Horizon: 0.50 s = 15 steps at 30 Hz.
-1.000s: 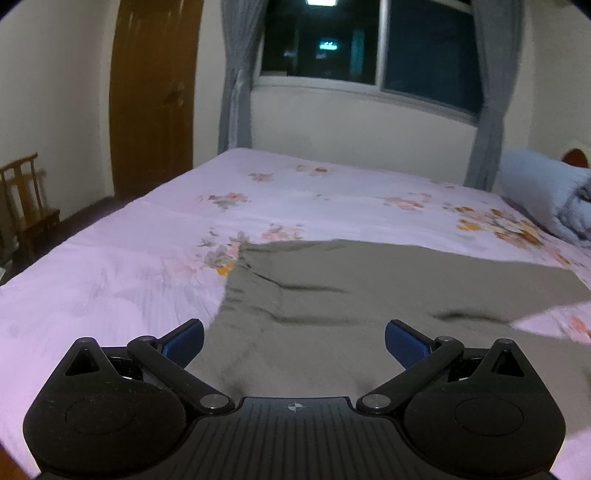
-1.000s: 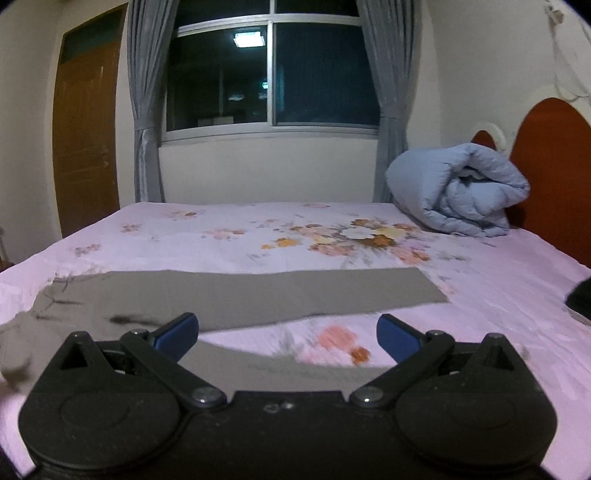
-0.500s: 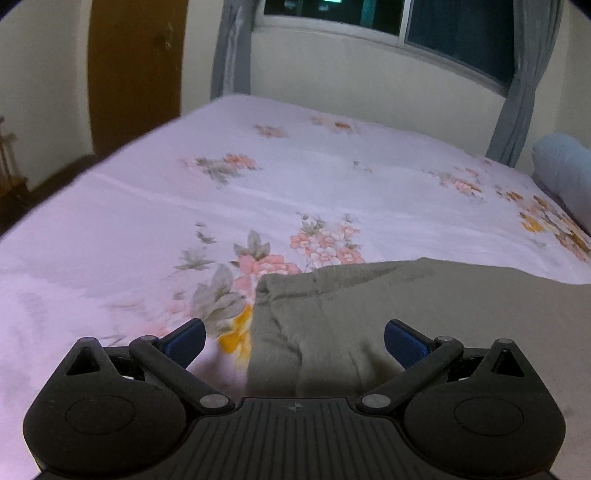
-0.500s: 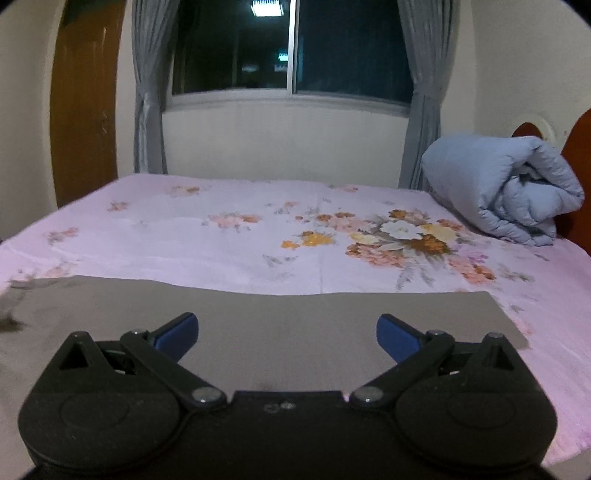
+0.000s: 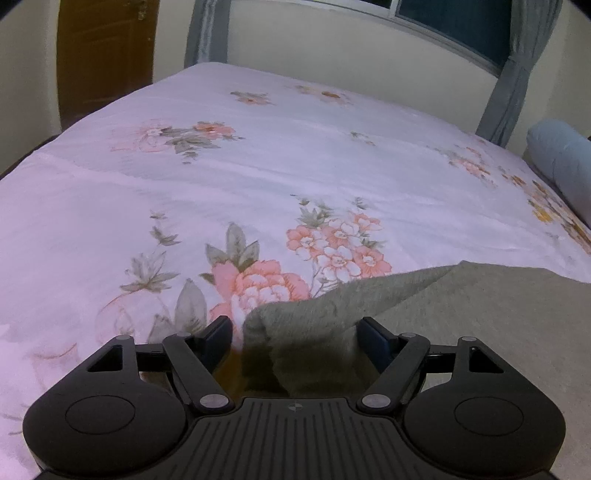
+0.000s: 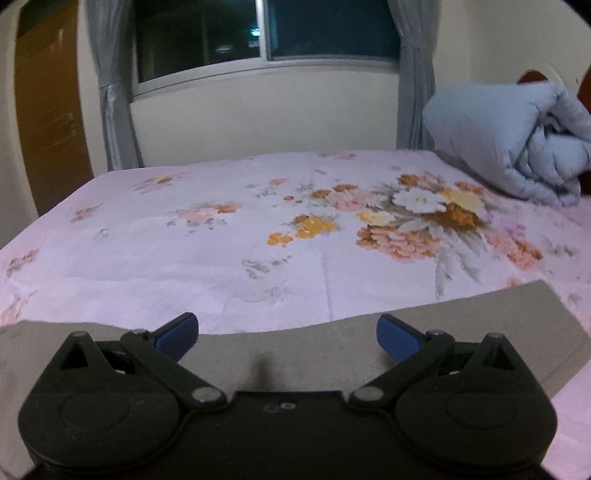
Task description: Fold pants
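Item: pants (image 5: 461,314), grey-olive knit, lying flat across the near part of the bed (image 5: 258,166), on a pink floral sheet.

Left hand-held gripper (image 5: 295,334): jaws partly drawn in, sitting either side of a raised corner of the pants; the blue pads (image 5: 218,332) are flanking the bunched cloth, but whether they are pinching it yet is not clear from this view.

Right hand-held gripper (image 6: 287,334): jaws standing wide apart, hovering low over the far edge of the pants (image 6: 443,332), holding nothing.

Also present: rolled blue quilt (image 6: 517,147) at the head of the bed, grey curtains (image 6: 110,110), dark window (image 6: 266,29), wooden door (image 6: 48,110).

Step in hand, as judged: taking hold of the garment along one long edge, both grippers lining up for the first fold.

Next move is calling for: the left pads closing firmly on the gathered corner, the right ones dropping onto the edge and closing, then both lifting together so the cloth is carried over evenly rather than dragging.
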Each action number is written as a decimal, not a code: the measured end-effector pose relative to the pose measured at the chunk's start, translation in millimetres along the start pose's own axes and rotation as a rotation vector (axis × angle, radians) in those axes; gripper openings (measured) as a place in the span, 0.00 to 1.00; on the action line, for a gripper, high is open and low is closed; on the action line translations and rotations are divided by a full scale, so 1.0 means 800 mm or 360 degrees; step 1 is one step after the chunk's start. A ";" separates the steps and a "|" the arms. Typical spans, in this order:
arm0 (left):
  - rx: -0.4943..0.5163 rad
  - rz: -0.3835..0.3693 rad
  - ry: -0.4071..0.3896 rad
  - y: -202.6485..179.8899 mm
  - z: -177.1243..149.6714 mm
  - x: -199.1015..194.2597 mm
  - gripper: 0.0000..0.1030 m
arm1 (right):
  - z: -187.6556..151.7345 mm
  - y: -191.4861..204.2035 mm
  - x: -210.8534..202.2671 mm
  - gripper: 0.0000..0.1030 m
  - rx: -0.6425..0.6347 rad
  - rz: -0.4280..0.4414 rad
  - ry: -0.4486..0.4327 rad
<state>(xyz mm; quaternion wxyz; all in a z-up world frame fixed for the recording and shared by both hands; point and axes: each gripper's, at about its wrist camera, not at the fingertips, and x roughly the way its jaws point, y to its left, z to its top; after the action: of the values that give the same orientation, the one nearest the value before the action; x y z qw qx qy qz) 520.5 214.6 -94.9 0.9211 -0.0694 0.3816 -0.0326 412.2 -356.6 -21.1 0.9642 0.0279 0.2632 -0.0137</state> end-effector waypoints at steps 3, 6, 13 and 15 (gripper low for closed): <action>0.0017 -0.0059 -0.0027 -0.005 -0.001 -0.008 0.33 | -0.001 -0.004 0.005 0.94 0.0006 0.0036 0.0040; 0.0021 -0.0107 -0.0121 -0.004 -0.003 -0.038 0.14 | 0.001 -0.003 0.011 0.94 -0.0021 0.0129 0.0066; -0.0058 -0.0296 -0.0414 0.009 0.003 -0.143 0.13 | 0.001 0.020 0.039 0.91 -0.0199 0.0403 0.0133; -0.0071 -0.0327 -0.0459 0.008 0.001 -0.166 0.13 | 0.000 0.029 0.046 0.88 -0.0255 0.0476 0.0146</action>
<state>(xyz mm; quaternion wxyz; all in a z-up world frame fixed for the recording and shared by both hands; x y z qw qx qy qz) 427.3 236.1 -2.9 0.9564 -0.1323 0.2369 -0.1079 445.0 -334.2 -39.2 0.9416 -0.0097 0.3001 0.1522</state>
